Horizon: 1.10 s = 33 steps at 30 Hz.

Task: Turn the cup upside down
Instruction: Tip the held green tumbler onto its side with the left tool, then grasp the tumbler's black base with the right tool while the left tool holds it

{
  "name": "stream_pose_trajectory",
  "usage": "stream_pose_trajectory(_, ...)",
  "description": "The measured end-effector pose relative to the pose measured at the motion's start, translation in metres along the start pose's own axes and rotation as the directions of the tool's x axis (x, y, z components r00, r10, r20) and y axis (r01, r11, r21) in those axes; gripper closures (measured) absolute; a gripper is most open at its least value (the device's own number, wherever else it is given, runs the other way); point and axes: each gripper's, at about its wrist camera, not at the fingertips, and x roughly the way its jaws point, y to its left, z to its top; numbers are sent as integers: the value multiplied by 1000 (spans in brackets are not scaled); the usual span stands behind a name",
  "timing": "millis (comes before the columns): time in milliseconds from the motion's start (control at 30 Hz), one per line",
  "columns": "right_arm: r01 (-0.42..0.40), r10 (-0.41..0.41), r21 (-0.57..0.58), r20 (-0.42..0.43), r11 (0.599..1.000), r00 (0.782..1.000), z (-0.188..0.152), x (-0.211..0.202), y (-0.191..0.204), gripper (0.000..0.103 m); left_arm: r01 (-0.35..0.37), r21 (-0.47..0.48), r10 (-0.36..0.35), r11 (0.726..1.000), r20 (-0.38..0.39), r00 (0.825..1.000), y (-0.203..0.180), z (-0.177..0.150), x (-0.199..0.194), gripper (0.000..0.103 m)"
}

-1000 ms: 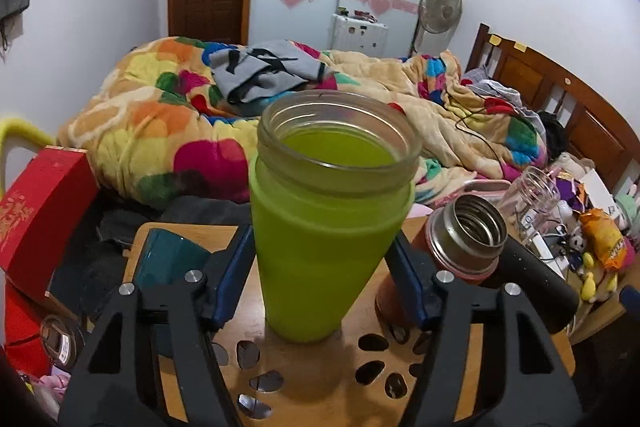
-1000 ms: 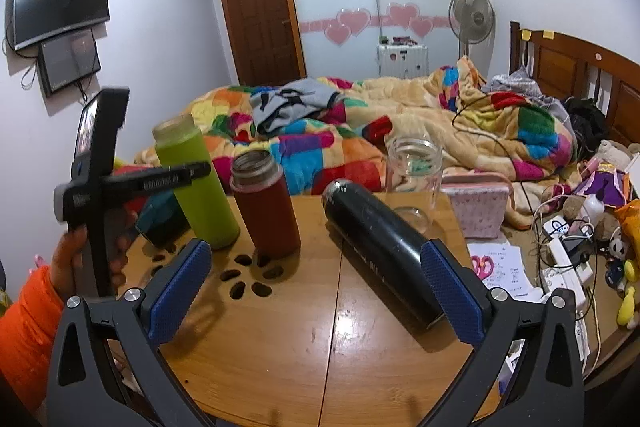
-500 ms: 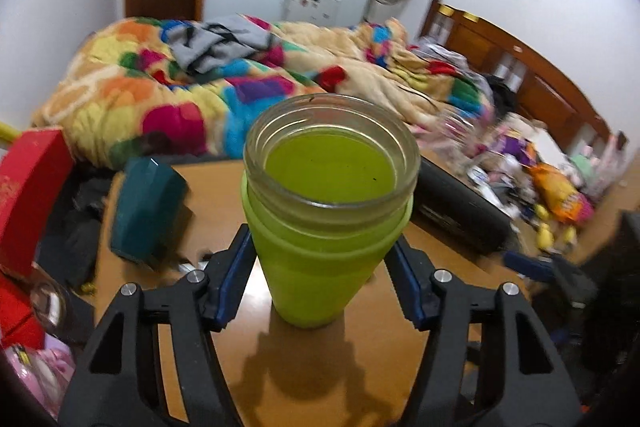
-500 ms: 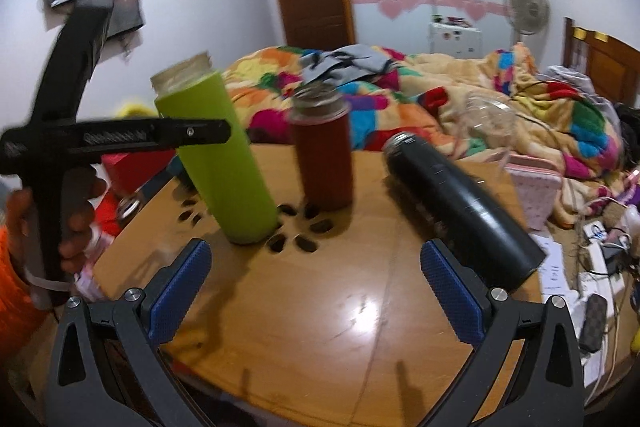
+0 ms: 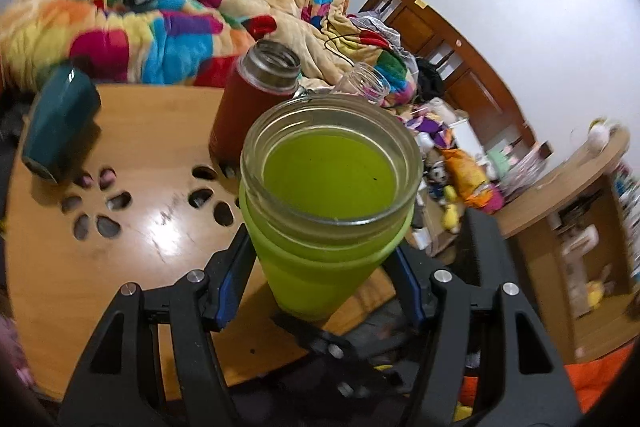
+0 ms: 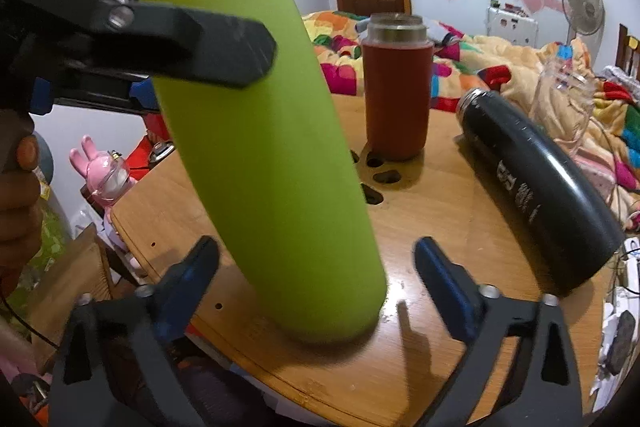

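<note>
The left tongs [image 5: 320, 283] are clamped on the green cup [image 6: 264, 131] near its mouth, holding it tilted above the bench [image 6: 440, 227], long axis leaning toward upper left. The right tongs [image 6: 316, 279] stand apart, flanking its base at lower centre.

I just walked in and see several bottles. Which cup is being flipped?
On the round wooden table, nearest the camera, the tall lime-green cup with a clear glass rim leans in the left gripper. Its neighbours are dark red, black and clear.
</note>
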Motion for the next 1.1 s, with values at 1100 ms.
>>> stream_pose_trajectory(1100,-16,16,52,0,999,1000,-23,-3,4,39,-291,208,280,934,81,957,-14,-11,48,73)
